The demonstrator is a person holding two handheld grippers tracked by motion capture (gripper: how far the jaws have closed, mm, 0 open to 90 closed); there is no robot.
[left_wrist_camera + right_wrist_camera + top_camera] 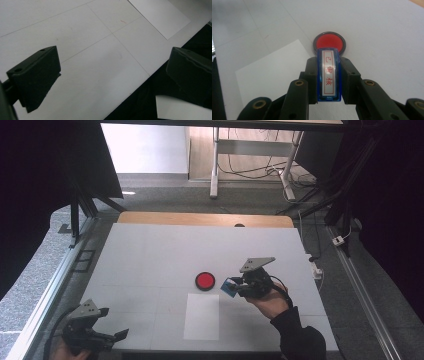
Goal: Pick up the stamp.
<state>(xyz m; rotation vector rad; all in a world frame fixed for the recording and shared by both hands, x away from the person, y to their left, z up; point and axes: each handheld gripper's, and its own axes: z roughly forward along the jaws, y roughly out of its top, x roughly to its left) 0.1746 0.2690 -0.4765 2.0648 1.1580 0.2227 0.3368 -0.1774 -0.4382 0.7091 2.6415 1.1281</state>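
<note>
Even, soft light falls on the white table (150,255) from above, while the surroundings in the high view sink into near black. Shadows are faint and diffuse, and that view is slightly soft and grainy. In the left gripper view the near jaws are blurred; the right gripper view is sharp on the blue stamp (329,75)

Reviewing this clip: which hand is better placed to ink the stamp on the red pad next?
Right. The right gripper is shut on the blue stamp and sits just beside the red ink pad. The left gripper is open, holds nothing, and rests at the table's near left corner, far from the pad.
</note>
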